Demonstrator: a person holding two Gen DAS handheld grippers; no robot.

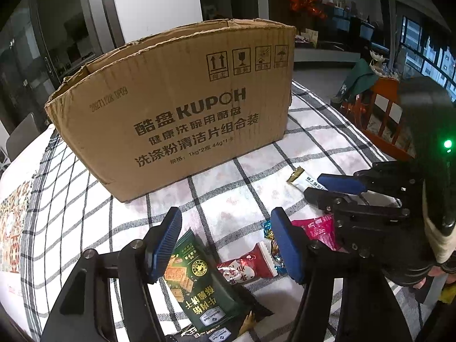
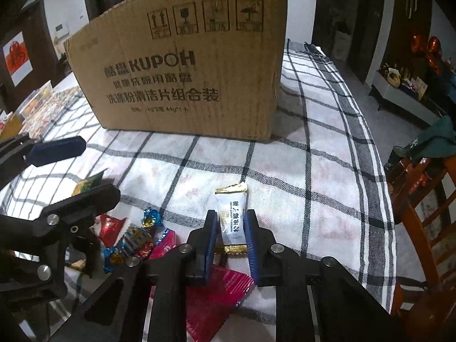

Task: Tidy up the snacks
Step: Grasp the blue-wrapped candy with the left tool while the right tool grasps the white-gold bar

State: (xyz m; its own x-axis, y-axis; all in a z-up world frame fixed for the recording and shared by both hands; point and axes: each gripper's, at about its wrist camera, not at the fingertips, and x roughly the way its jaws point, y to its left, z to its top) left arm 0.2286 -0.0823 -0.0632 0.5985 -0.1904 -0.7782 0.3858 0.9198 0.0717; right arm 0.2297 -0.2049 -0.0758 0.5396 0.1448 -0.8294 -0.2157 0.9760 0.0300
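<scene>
An open cardboard box (image 1: pixel 182 108) stands on the checked tablecloth (image 1: pixel 250 176); it also shows in the right wrist view (image 2: pixel 185 71). My right gripper (image 2: pixel 231 229) is shut on a white and gold snack bar (image 2: pixel 232 218), held just above the cloth; the bar also shows in the left wrist view (image 1: pixel 306 181). My left gripper (image 1: pixel 225 245) is open over a green cracker pack (image 1: pixel 196 282) and a red and white snack (image 1: pixel 245 265). Blue foil candies (image 2: pixel 136 236) and a pink packet (image 2: pixel 165 245) lie between the grippers.
A red ribbed packet (image 2: pixel 216 296) lies under my right gripper. A pink packet (image 1: pixel 316 228) lies by the right gripper in the left wrist view. A wooden chair (image 2: pixel 421 213) stands at the table's right edge. Printed cards (image 2: pixel 40 108) lie at the far left.
</scene>
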